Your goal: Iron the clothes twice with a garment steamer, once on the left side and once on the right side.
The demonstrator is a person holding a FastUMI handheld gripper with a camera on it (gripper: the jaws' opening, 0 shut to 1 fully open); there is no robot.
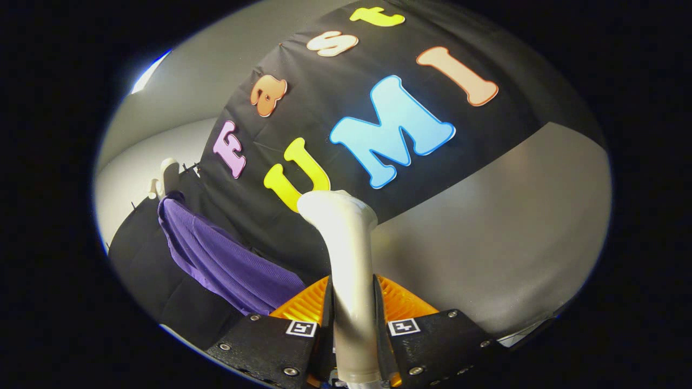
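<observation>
My gripper [352, 308] is shut on the white garment steamer [348, 254], both fingers pressing on its handle. The steamer stands up between the fingers, and its head reaches out beyond them toward the black cloth wall. A purple garment [221, 254] hangs to the left of the fingers, on a white hanger [165, 175] against the wall. The steamer head is apart from the garment, to its right. The view is tilted.
The black cloth wall [324, 119] rises ahead of the steamer. A grey wall or panel [486, 243] lies to the right, and a pale wall [140, 156] to the left behind the hanger.
</observation>
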